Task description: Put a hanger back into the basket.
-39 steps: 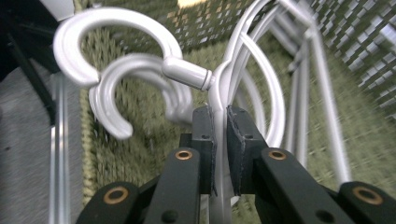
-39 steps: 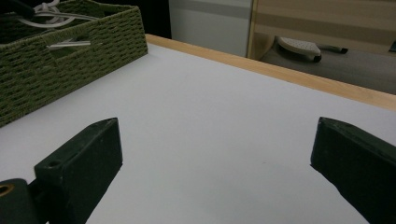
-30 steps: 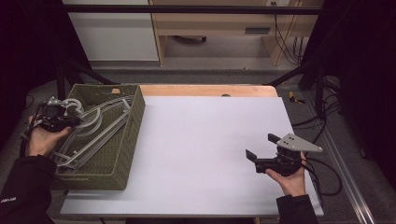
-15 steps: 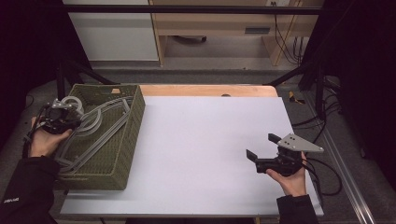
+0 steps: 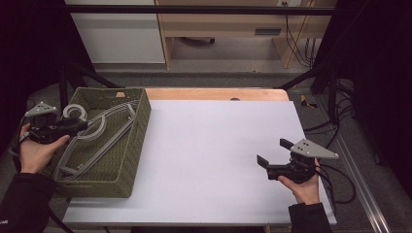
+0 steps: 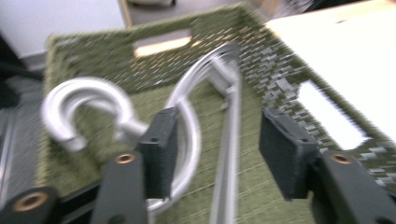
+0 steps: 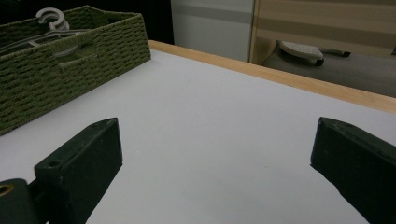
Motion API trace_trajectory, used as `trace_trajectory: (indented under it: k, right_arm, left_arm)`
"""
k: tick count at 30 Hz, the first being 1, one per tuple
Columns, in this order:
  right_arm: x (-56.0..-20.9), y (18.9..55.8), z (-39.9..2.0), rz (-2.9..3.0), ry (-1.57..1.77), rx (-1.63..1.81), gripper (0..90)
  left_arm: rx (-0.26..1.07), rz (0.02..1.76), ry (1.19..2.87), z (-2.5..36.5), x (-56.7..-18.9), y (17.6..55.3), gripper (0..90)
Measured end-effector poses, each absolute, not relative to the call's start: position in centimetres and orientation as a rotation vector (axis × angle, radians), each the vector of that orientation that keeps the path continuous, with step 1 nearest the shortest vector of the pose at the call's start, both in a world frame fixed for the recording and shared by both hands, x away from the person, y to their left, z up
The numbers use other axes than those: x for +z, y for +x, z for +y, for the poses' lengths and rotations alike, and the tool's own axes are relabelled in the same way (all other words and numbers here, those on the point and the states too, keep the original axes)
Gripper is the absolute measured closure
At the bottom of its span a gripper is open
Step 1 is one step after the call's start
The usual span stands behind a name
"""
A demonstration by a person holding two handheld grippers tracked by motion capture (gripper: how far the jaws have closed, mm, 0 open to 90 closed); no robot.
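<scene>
Both grippers' jaws released — left gripper (image 6: 215, 154) above grey curved hangers (image 5: 97, 133) in woven basket (image 5: 138, 126).

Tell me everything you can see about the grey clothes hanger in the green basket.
The hanger looks like pale grey plastic, with curved shoulders, a straight lower bar and a round hook. It lies slanted in the woven green basket, its hook raised near the far left corner. There may be more than one hanger stacked; I cannot tell. The left gripper is at the neck, its jaws just opened. One arm passes between them, but the pads do not press it.
</scene>
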State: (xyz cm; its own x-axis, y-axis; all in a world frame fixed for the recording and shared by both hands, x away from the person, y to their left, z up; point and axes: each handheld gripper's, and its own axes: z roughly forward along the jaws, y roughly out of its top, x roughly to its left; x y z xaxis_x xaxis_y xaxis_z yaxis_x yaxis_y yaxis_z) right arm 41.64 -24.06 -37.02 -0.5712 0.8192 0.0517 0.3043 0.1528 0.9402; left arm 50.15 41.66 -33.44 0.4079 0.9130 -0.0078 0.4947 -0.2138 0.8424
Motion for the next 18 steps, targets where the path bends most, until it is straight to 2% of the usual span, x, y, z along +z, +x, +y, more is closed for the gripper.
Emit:
trace_trajectory:
  k: [6,9,11,18]
  right_arm:
    - [-36.9,41.5,-24.3,1.950,1.064,1.427,2.4]
    - [-36.9,41.5,-24.3,1.947,1.065,1.430,2.4]
    - [-36.9,41.5,-24.3,1.950,1.064,1.429,2.1]
    - [-36.8,41.4,-24.4,1.935,1.077,1.443,2.0]
  left_arm:
    - [0.613,1.068,1.791,38.7,-32.7,48.1,33.2]
    - [0.574,1.007,1.711,37.1,-32.6,47.0,30.4]
    - [0.553,0.981,1.702,35.9,-32.8,46.6,26.6]
    - [0.534,0.887,1.752,31.8,-34.1,44.7,21.4]
